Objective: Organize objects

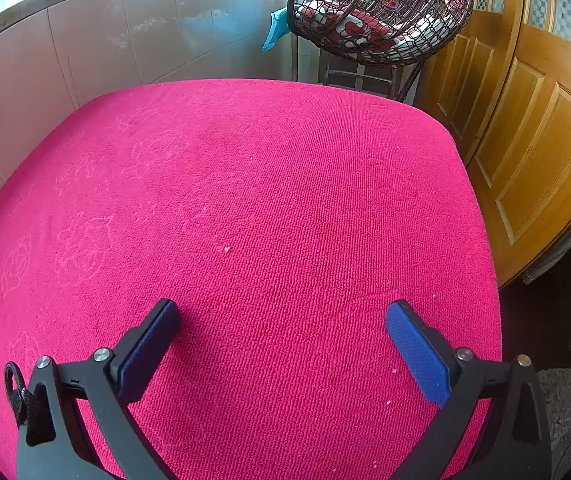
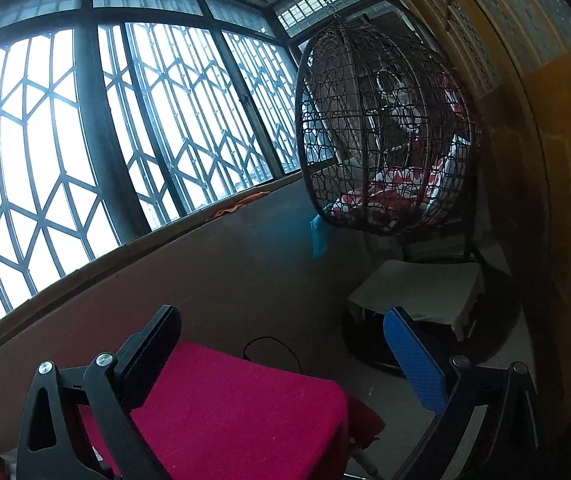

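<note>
The left tongs hang over a counter covered with a bright pink cloth, their two fingers spread wide with nothing between them. The blue pad on one finger faces inward, and the cloth fills the whole gap ahead of them. No loose object for organizing shows anywhere on the cloth in this view. Beyond the far edge of the counter, ahead of these tongs and to their right, a wicker hanging chair holds red and white cushions, and a wooden door stands at the right side. A tiled wall runs ahead and to the left.

The right tongs are also released, fingers wide apart and empty. They are raised and aimed outward, so only a corner of the pink cloth lies below and between the fingers. This view alone shows the large window with diamond-pattern grille ahead and to the left of the tongs, the full egg shape of the hanging chair ahead and to the right, a low stool with a pale cover beneath that chair, and a thin black cable lying just past the counter's far edge. The left view alone shows the counter top in full. Neither view shows any item to be organized.
</note>
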